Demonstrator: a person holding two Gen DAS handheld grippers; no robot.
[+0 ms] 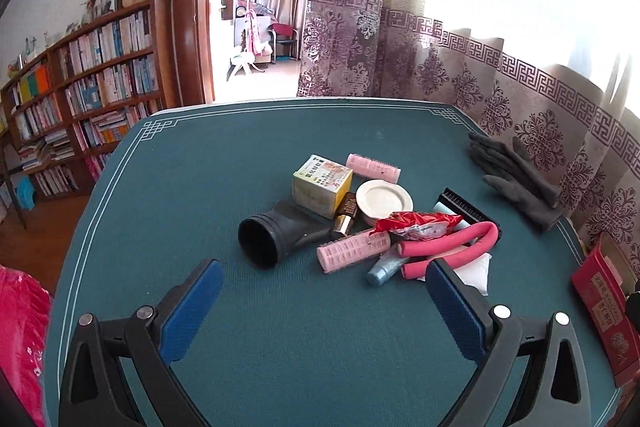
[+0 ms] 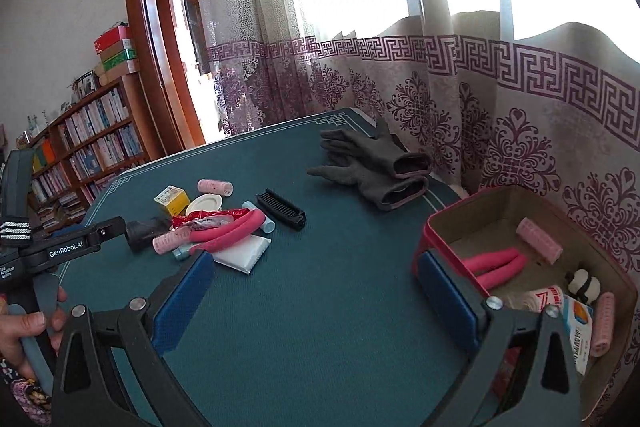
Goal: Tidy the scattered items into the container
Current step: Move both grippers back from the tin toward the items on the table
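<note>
A heap of small items lies mid-table: a black nozzle [image 1: 272, 237], a yellow box [image 1: 322, 185], pink hair rollers [image 1: 354, 251], a white lid [image 1: 384, 201], a red wrapper [image 1: 418, 225], a bent pink foam curler [image 1: 452, 243], a black comb [image 1: 466, 209] and a blue tube [image 1: 384, 269]. My left gripper [image 1: 320, 311] is open and empty just short of the heap. My right gripper [image 2: 316, 301] is open and empty beside the red cardboard box [image 2: 436, 227]. The box holds rollers, foam curlers and packets.
Grey gloves [image 2: 376, 163] lie at the table's far right edge by the patterned curtain [image 2: 520, 99]. The red box's lid [image 1: 600, 311] shows at the right of the left wrist view. A bookshelf [image 1: 80, 107] and a doorway stand beyond the table [image 1: 224, 163].
</note>
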